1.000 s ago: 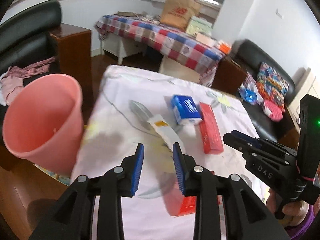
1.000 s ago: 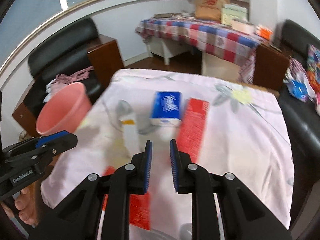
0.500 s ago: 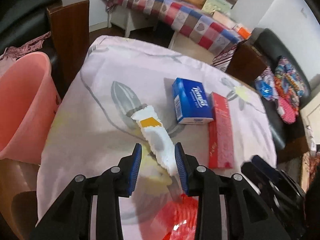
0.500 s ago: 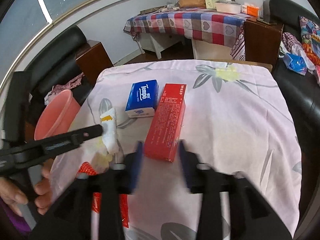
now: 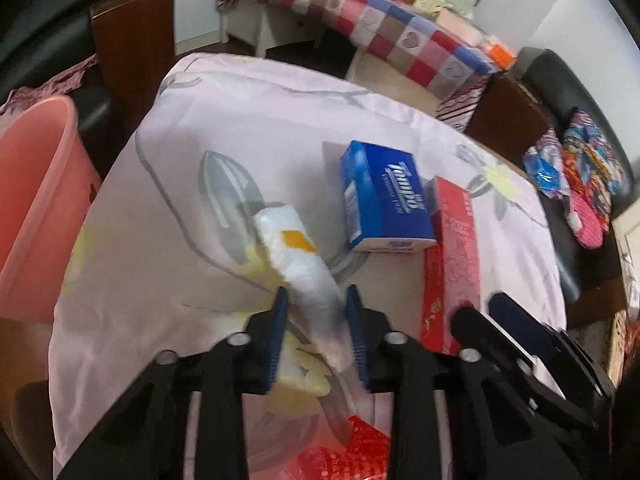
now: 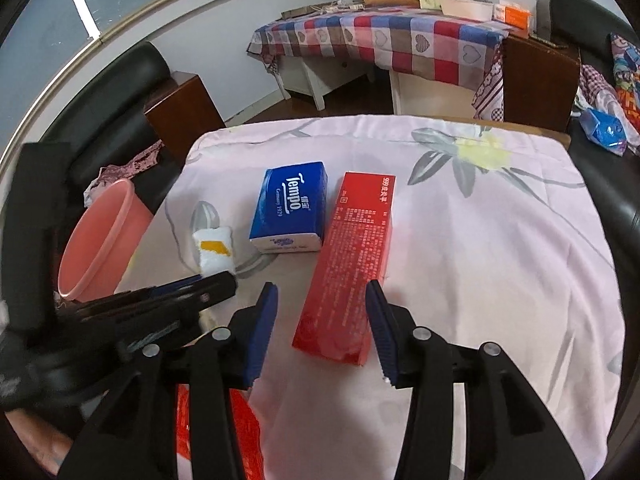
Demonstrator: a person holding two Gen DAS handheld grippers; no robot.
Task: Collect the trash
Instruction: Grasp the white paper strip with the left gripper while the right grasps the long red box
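Observation:
A white wrapper with a yellow patch (image 5: 298, 264) lies on the pink floral cloth (image 5: 240, 120); it also shows in the right wrist view (image 6: 214, 250). My left gripper (image 5: 318, 332) is open, its jaws on either side of the wrapper's near end. My right gripper (image 6: 324, 328) is open wide, its jaws straddling the near end of a long red box (image 6: 352, 264), also seen in the left wrist view (image 5: 452, 264). A blue Tempo tissue pack (image 6: 290, 206) lies between wrapper and red box. A pink bin (image 5: 36, 220) stands left of the table.
A red wrapper (image 5: 348, 456) lies at the table's near edge. Black sofas (image 6: 108, 112) flank the table, with a wooden side cabinet (image 6: 182, 108) at the far left. A checkered-cloth table (image 6: 384, 40) stands behind.
My left gripper moved forward and down until its jaws straddle the white wrapper. My right gripper opened wide and came to the near end of the red box.

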